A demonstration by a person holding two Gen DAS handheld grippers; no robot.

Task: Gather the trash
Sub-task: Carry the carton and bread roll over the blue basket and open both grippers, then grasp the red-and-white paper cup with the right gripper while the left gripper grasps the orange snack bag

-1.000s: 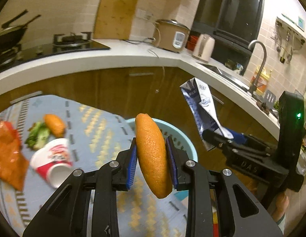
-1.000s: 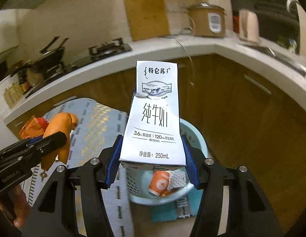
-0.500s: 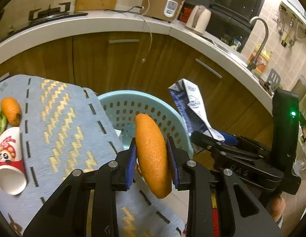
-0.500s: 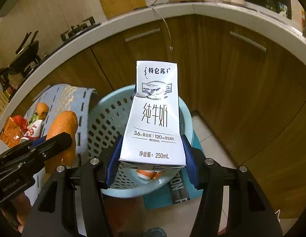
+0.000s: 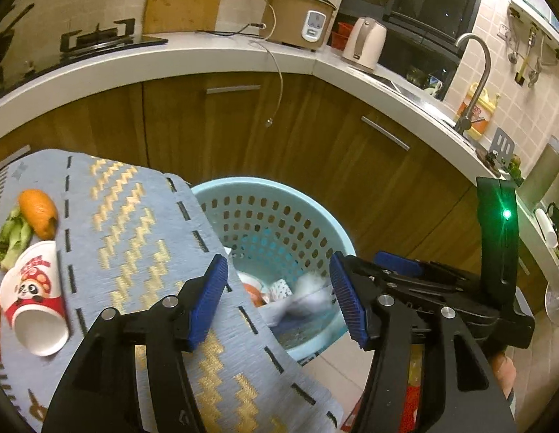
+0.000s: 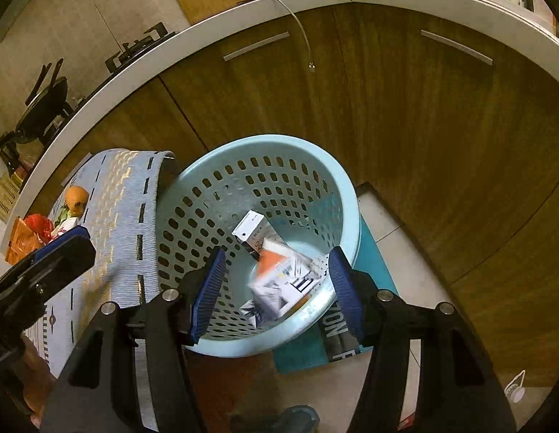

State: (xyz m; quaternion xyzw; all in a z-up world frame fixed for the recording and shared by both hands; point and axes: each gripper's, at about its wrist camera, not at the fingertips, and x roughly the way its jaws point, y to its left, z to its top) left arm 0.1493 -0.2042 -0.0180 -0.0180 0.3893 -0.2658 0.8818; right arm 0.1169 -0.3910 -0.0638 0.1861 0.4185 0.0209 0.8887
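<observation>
From the left wrist, the left gripper [image 5: 279,299] is opening with nothing between its two blue pads [image 5: 209,301], above the one light-blue basket [image 5: 315,216] beside the table's blue cloth [image 5: 135,223]. On the cloth lie one orange peel [image 5: 38,213], one tipped paper cup [image 5: 35,299] and some greens [image 5: 10,238]. From the right wrist, the right gripper [image 6: 276,288] stands apart, empty, over the basket [image 6: 214,195], where one blurred milk carton [image 6: 279,288] and one small white box [image 6: 248,229] lie.
</observation>
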